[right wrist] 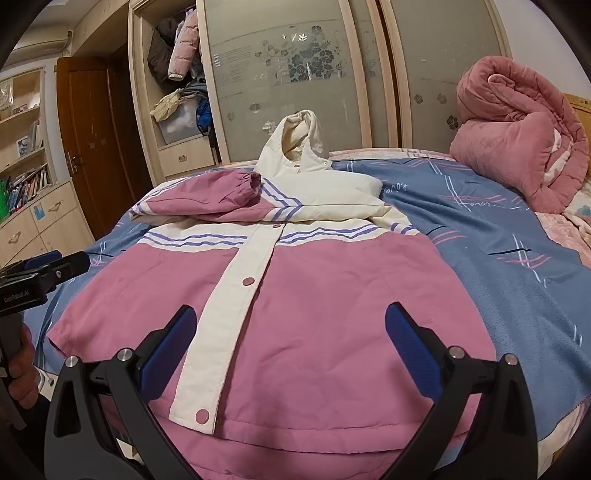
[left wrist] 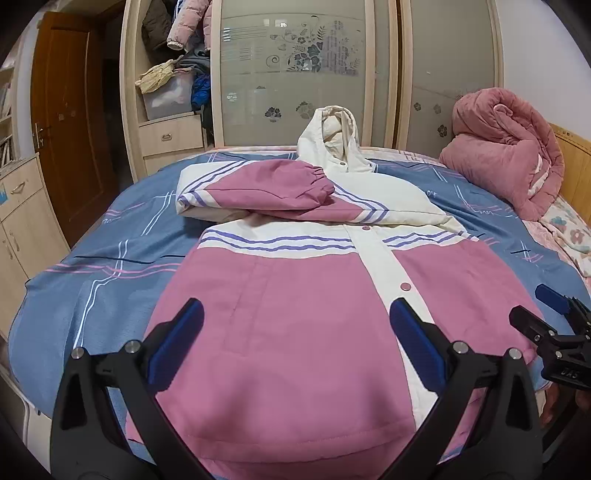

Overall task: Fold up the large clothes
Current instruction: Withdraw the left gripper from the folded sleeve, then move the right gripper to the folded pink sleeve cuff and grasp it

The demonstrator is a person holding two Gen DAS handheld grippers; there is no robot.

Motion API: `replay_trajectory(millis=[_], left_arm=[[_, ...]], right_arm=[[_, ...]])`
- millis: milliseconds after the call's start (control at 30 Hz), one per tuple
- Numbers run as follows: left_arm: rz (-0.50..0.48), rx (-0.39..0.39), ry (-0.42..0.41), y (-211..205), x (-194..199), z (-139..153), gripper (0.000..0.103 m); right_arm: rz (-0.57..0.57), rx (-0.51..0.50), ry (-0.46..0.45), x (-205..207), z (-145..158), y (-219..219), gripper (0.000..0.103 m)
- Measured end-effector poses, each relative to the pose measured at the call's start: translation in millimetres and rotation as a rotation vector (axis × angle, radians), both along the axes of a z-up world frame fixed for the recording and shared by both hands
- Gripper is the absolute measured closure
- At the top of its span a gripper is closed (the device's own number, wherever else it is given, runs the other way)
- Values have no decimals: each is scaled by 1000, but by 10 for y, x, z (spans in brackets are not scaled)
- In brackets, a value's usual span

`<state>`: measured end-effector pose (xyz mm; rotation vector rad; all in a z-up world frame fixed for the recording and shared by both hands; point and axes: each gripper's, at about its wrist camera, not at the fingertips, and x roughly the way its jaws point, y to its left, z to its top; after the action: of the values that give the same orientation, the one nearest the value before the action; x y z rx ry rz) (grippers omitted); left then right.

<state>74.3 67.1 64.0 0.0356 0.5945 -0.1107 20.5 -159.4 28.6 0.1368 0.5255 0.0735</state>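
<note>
At the far left we see a brown wooden door (left wrist: 70,147) and low cabinets with drawers (left wrist: 16,221); in the right wrist view there are also shelves with books (right wrist: 27,184) above them. Next to the door stands a wardrobe (left wrist: 170,92) with one open compartment. Inside it, on top, hang a dark jacket and a pale pink padded jacket (left wrist: 186,22). Under them sits a clear plastic box (left wrist: 168,98); a beige cloth (left wrist: 155,75) lies over its edge, and some grey and blue clothes are pushed beside it. What is inside the box we cannot tell. Below is a closed drawer (left wrist: 166,136).

We hold the left gripper (left wrist: 295,332) above the lower left part of the jacket (left wrist: 295,295), its two blue fingers (left wrist: 177,343) spread wide and gripping nothing. The jacket, pink and cream with purple stripes, lies flat with its front up on the blue checked bed cover (left wrist: 110,266), the snaps closed, the hem nearest to us. One sleeve (left wrist: 273,188) is folded across the chest, and the cream hood (left wrist: 332,140) stands up at the far side.

The right gripper (right wrist: 291,336) is just above the lower middle of the jacket, near the cream button strip (right wrist: 229,314); its fingers are also wide apart and empty. Each gripper shows at the edge of the other's view, held by a hand (right wrist: 22,365).

At the far right, a pink quilt (left wrist: 506,147) is rolled up on the bed beside the wooden headboard (left wrist: 576,155).
</note>
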Motion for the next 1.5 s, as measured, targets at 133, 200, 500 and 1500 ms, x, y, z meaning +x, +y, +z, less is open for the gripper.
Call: replay_trajectory(millis=[133,200,500,1500], left_arm=[[-2,-2,1,-10,-2,-7,2],[-7,2,3,-28,-2,-18,2],[-22,2,3,-72,-11,-38,2],[0,-202,-7,355,289,-89,2]], right_arm=[[-4,4,0,-11,-2,-11,1],[-7,5,3,-10,-9,-22,1],[-17,33,10,3,-46,-107,1],[121,620,142,1360,365,-150,9]])
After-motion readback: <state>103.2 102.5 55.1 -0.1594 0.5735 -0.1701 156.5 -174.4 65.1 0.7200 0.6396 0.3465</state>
